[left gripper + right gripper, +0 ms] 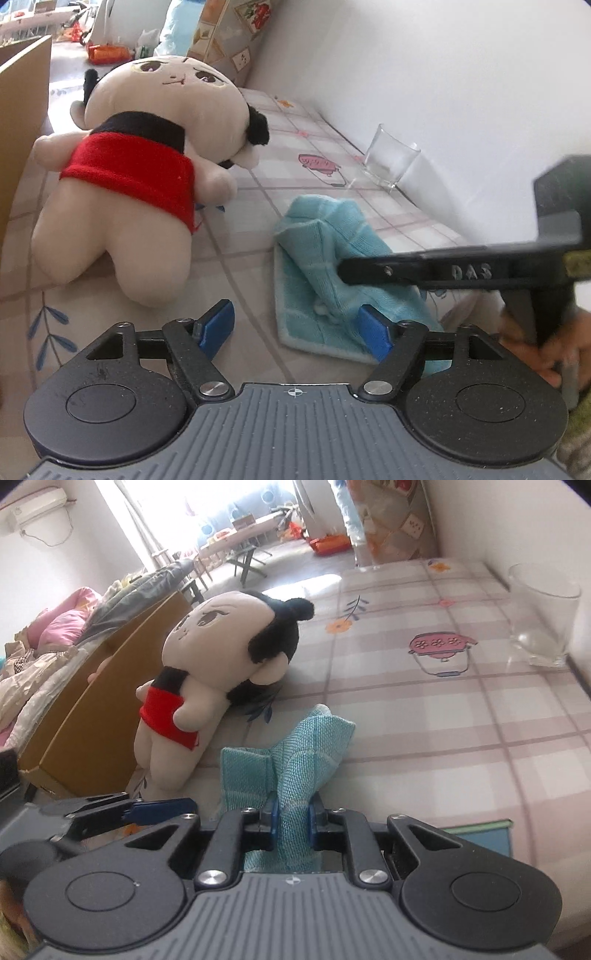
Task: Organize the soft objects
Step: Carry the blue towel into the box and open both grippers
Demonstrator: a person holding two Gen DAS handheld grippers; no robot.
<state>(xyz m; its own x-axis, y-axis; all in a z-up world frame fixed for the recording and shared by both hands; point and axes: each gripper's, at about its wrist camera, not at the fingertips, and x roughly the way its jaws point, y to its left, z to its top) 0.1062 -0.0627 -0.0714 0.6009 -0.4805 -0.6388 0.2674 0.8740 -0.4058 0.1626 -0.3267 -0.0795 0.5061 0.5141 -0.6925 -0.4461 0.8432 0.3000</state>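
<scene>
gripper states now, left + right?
Left gripper: open, holding nothing, low beside the light blue knitted cloth.
Right gripper: closed on the cloth, a fold pinched between its blue pads.

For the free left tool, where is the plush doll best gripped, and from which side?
Grip the plush doll across its red-clad waist, from above. It lies flat on the table with legs toward the left tool, and the waist is narrower than its head.
</scene>
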